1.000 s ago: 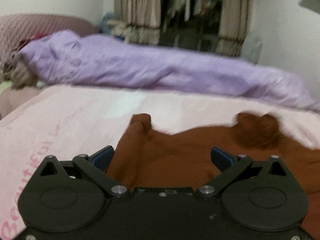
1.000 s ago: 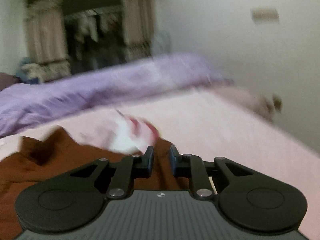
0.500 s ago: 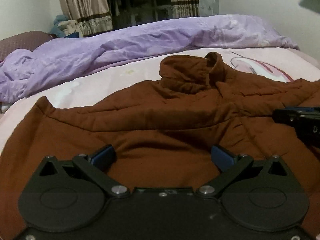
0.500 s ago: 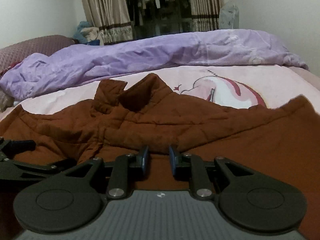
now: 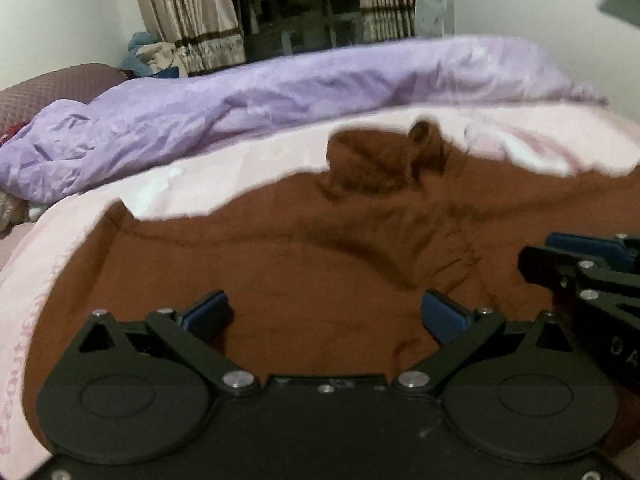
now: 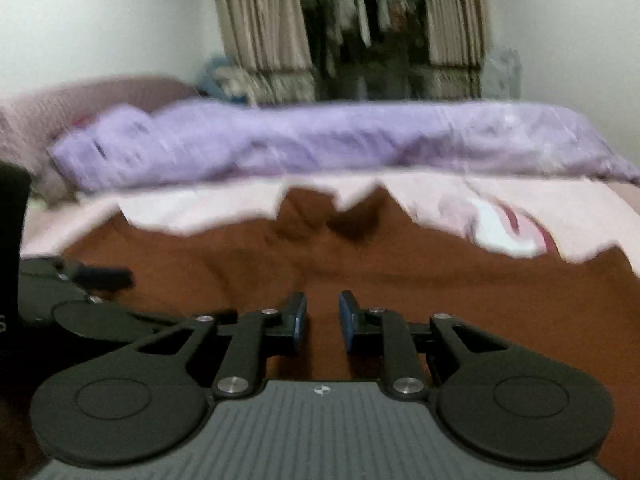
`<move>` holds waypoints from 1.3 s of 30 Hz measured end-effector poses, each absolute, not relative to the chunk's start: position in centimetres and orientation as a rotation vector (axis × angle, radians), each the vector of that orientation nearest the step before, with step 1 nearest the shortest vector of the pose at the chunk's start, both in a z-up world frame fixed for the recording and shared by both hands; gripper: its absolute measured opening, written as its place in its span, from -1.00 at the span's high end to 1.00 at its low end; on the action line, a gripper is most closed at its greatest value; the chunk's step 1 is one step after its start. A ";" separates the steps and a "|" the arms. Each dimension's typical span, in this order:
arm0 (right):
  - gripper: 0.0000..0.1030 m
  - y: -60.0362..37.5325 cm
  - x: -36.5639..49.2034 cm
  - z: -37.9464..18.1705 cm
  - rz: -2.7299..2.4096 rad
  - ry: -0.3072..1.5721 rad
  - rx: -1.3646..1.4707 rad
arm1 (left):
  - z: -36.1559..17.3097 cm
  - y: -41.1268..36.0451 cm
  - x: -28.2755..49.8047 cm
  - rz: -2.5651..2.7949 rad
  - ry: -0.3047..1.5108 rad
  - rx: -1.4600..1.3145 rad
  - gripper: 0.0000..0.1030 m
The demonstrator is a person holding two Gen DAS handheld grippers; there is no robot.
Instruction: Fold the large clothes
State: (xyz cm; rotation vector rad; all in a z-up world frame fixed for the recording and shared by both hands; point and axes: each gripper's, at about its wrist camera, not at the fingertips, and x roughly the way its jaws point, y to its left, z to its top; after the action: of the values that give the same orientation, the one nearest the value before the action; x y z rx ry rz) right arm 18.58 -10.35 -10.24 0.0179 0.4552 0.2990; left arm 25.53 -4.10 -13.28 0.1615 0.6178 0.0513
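Garment, brown jacket [image 5: 320, 280], spread across pink bedsheet [image 5: 240, 168].
Collar at 12 o'clock; left gripper [image 5: 324, 316] wide, right gripper [image 6: 322, 320] narrow, both empty.

So the right tool [image 6: 322, 320] sits low over a big brown garment [image 6: 460, 300] spread across a bed with a pink sheet [image 6: 224, 206]. Its two blue-padded fingers [image 6: 299, 322] stand a narrow gap apart, and brown fabric shows in that gap, though whether the pads actually press on it is hard to tell. The garment's collar end [image 6: 332, 216] points away toward a rumpled purple duvet [image 6: 320, 140] bunched along the far side of the bed. A pink-and-white cartoon print [image 6: 508, 232] peeks out on the sheet to the right. The left tool [image 6: 80, 292] pokes in from the left edge, above the garment. Curtains [image 6: 264, 40] and hanging clothes [image 6: 372, 20] sit in the background, all a bit blurry.
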 end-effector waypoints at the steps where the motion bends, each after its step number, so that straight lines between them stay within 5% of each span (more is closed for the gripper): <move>1: 0.54 -10.3 19.1 -11.1 0.291 0.492 0.025 | -13.9 -4.2 25.4 0.057 0.607 0.174 -1.00; 11: 0.53 -15.3 19.3 -9.0 0.220 0.375 0.124 | -10.3 -0.8 24.3 0.161 0.491 0.204 -1.00; 19: 0.48 -18.2 22.6 -11.3 0.102 0.510 0.129 | -14.8 6.5 27.0 0.247 0.580 0.070 -1.00; 28: 0.31 -22.6 21.0 -9.1 0.037 0.406 0.200 | -12.4 6.7 25.9 0.297 0.594 0.141 -1.00; 33: 0.13 -25.3 24.0 -11.6 -0.097 0.588 0.176 | -13.4 7.1 26.5 0.281 0.607 0.105 -1.00; 39: 0.13 -26.4 23.2 -11.1 -0.084 0.531 0.235 | -12.3 7.8 26.8 0.256 0.591 0.128 -1.00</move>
State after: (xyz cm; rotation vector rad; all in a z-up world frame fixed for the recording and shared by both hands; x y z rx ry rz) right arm 23.16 -26.35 -11.10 0.2354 0.5306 -0.0840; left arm 26.78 7.79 -12.31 0.1282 0.5908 0.2564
